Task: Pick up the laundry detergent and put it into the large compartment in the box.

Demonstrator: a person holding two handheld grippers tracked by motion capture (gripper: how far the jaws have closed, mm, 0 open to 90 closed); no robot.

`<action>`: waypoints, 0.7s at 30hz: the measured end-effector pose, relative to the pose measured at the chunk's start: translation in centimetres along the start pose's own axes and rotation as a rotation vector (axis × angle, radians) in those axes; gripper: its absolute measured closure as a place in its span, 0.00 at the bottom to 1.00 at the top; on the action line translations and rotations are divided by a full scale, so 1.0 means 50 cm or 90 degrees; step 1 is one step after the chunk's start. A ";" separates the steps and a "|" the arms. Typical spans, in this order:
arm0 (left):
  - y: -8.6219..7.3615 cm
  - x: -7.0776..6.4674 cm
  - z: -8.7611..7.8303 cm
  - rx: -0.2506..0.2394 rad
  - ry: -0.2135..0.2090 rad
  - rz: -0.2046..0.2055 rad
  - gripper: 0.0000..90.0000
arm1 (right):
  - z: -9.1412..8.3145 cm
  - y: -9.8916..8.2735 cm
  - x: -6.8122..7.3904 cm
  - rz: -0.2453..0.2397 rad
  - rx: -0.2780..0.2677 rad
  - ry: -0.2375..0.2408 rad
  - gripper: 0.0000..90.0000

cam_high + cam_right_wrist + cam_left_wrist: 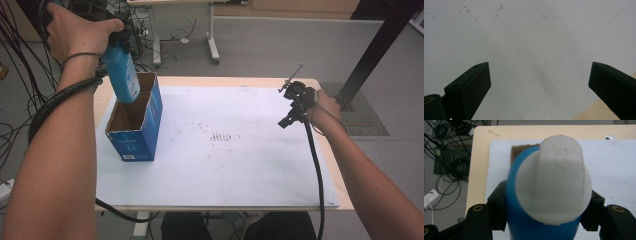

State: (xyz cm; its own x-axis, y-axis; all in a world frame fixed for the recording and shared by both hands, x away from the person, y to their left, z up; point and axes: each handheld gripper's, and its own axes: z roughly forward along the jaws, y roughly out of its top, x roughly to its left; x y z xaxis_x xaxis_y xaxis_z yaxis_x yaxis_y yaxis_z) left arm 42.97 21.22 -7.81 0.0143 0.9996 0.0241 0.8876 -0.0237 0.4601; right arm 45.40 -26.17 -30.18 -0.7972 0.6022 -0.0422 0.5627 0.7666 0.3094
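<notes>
A blue bottle [122,72] with a white cap [554,180] hangs upright over the open top of a blue cardboard box [137,130] at the table's left. My left gripper [107,27] is shut on the bottle just below its cap, and the bottle's lower end reaches the box's opening. In the left gripper view the black jaws press both sides of the blue bottle [524,220]. My right gripper [292,107] hovers over the right side of the white sheet, its jaws wide apart with nothing between them; its fingers [471,87] frame bare sheet.
A white sheet [225,165] covers most of the wooden table [327,165]. Cables lie on the floor at the left [15,55]. A black post [375,50] stands beyond the table's right corner, and another table's legs [212,40] stand behind.
</notes>
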 end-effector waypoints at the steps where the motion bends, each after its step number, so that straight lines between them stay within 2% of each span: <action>1: -0.001 0.002 0.001 0.002 0.001 -0.002 0.42 | 0.000 0.000 0.000 0.000 -0.002 0.000 0.04; 7: -0.004 0.008 0.006 0.005 -0.004 -0.007 0.42 | -0.001 -0.002 -0.001 0.003 -0.001 0.002 0.04; 21: -0.028 0.024 0.041 0.018 -0.006 -0.015 0.42 | -0.006 -0.006 -0.001 0.005 -0.005 -0.002 0.04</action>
State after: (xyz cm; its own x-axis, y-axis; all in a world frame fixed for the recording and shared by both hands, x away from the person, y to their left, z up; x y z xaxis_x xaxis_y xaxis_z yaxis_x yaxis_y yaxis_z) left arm 42.69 22.48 -10.22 -0.0024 1.0000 0.0045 0.9004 0.0002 0.4351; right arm 45.21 -26.53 -29.97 -0.7921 0.6089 -0.0433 0.5670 0.7602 0.3172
